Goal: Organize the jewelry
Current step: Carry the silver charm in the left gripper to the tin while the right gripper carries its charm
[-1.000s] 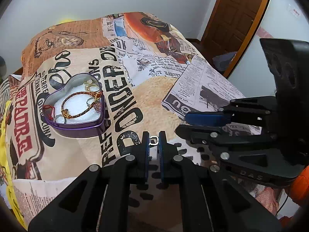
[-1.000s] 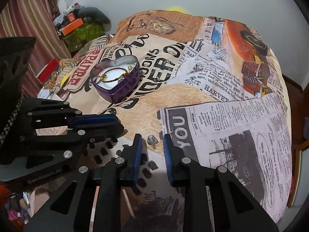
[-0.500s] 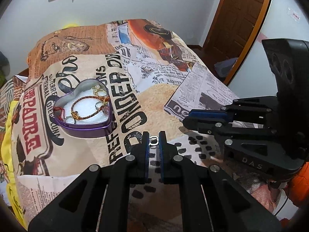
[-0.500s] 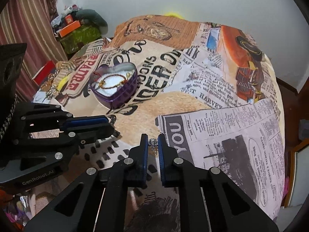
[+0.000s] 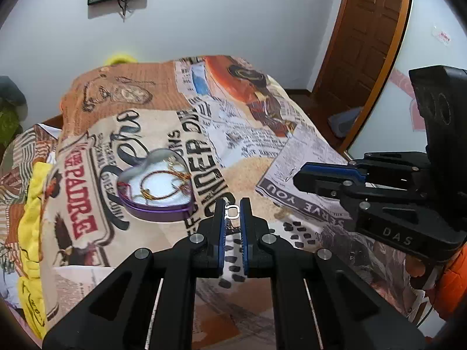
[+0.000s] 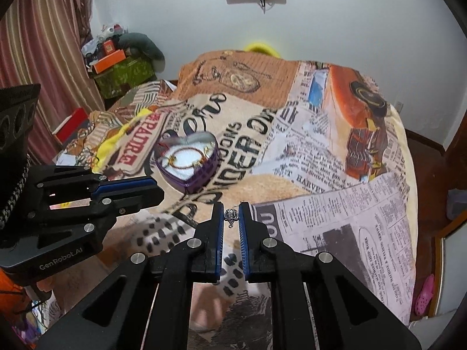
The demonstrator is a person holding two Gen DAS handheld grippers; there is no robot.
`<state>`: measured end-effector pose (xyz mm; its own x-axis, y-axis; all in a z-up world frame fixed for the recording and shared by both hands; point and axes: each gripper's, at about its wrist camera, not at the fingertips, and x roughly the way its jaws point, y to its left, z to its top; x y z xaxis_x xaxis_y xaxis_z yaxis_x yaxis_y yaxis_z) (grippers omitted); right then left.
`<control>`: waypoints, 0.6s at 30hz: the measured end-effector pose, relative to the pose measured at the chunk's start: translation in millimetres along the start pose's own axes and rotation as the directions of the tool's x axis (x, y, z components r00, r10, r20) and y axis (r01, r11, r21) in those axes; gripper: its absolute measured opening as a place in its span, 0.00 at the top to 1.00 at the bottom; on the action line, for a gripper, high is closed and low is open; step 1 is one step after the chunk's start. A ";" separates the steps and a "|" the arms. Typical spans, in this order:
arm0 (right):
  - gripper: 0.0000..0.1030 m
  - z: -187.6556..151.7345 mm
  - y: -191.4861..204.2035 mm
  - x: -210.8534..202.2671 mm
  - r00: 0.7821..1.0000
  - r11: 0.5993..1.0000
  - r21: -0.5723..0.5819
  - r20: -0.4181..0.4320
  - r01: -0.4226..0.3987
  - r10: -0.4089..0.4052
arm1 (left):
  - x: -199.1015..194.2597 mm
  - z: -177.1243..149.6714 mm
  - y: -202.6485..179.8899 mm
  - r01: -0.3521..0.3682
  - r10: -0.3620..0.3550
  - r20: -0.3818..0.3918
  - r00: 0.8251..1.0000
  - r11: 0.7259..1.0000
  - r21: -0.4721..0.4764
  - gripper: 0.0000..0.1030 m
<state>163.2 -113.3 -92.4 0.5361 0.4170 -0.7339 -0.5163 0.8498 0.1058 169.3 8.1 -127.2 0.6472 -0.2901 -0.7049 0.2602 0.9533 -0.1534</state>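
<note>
Blue pads of the left gripper (image 5: 232, 213) pinch a small silver ring (image 5: 232, 212). The right gripper (image 6: 231, 217) squeezes a silver charm (image 6: 231, 215). Both hang above the newspaper-print blanket (image 6: 321, 157), near the purple heart-shaped tin (image 5: 156, 186) holding bracelets (image 5: 162, 185).

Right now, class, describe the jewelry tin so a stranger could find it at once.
Start at the bed under the newsprint-patterned bedspread. Near its middle, on the big black lettering, sits the purple tin. It is heart-shaped, open and white-lined, with a red-and-gold bracelet inside; nothing else on the bedspread is a container.
</note>
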 end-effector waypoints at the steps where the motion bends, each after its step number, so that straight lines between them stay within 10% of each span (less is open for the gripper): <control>1: 0.91 2.3 1.9 -2.1 1.000 1.000 -0.002 0.009 0.000 0.000 | -2.7 0.8 1.4 -0.002 0.002 0.007 1.000 1.000 -0.002 0.93; 18: 0.91 44.0 30.4 -6.0 0.994 0.998 -0.055 0.107 -0.024 0.030 | -30.4 16.7 45.5 -0.058 0.064 0.100 0.993 0.996 -0.065 0.93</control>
<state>173.6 -75.7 -55.2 0.5885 0.4746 -0.6545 -0.5652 0.8204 0.0867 173.5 59.0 -101.2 0.7308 -0.2355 -0.6407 0.1752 0.9719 -0.1574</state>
